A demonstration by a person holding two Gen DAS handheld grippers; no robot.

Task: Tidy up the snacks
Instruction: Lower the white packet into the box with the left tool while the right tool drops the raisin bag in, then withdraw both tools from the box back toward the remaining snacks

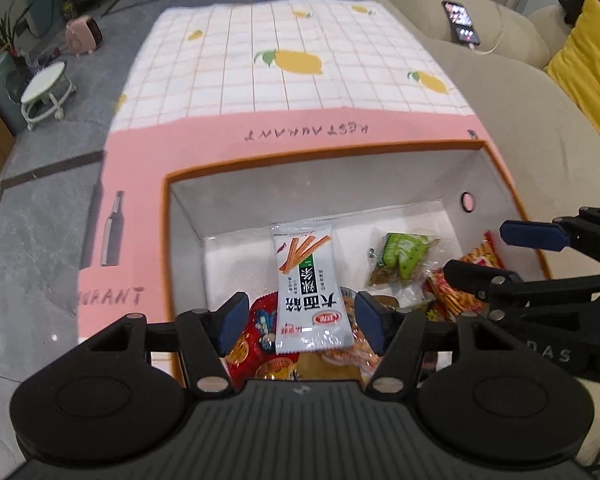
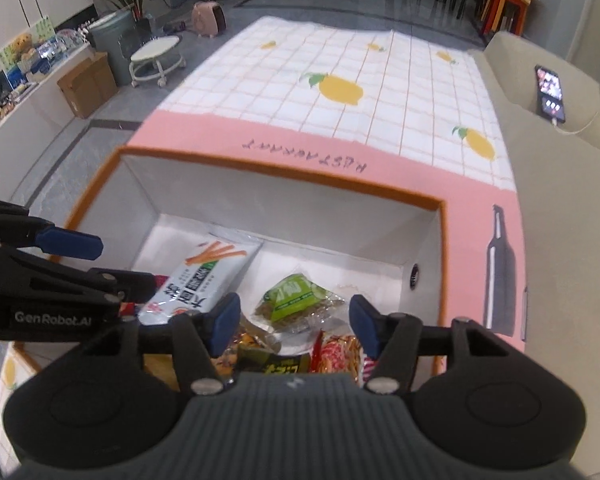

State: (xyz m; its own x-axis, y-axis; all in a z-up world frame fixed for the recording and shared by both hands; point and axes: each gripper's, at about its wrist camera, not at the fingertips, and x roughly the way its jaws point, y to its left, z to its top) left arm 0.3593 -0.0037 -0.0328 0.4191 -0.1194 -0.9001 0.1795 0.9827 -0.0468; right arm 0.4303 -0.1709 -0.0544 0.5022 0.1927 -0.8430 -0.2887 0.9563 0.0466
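I hold my left gripper (image 1: 300, 320) and right gripper (image 2: 292, 322) over the orange-rimmed box (image 1: 300, 150), both jaws apart and empty, since the white snack packet (image 1: 306, 284) already lies inside among the others.

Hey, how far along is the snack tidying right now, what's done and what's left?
Done: several packets lie in the box, including the white stick-snack packet and a green packet. In hand: nothing; the left tongs and right tongs are both open above the pile. Left: no snacks show on the cloth, so maybe only straightening.
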